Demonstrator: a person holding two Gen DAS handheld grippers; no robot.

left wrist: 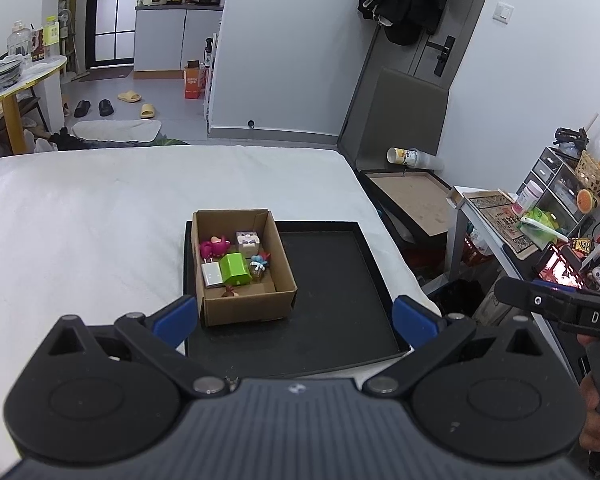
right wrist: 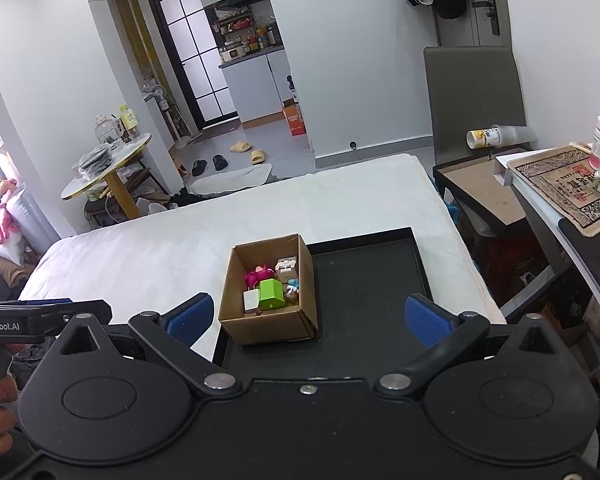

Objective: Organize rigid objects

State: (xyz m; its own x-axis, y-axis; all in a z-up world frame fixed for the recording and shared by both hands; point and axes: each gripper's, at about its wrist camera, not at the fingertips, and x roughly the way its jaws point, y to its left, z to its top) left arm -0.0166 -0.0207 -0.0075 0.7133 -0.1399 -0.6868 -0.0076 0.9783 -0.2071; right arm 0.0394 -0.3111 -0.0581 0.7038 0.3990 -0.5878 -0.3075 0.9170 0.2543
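A cardboard box [left wrist: 242,308] [right wrist: 268,326] stands on the left part of a black tray [left wrist: 340,300] [right wrist: 372,280] on the white bed. Inside lie a green block [left wrist: 235,269] [right wrist: 271,294], a white charger [left wrist: 211,274] [right wrist: 251,300], a pink toy [left wrist: 214,247] [right wrist: 257,275], a pale cube figure [left wrist: 247,241] [right wrist: 287,267] and a small blue figure [left wrist: 259,263] [right wrist: 293,286]. My left gripper [left wrist: 296,318] is open and empty, held near the tray's front edge. My right gripper [right wrist: 308,318] is open and empty, also near the front edge.
The white bed [left wrist: 100,220] [right wrist: 180,240] stretches left and beyond the tray. A dark side table [left wrist: 416,200] [right wrist: 484,188] and a cluttered desk [left wrist: 512,224] [right wrist: 564,188] stand to the right. A round table [right wrist: 108,164] stands far left.
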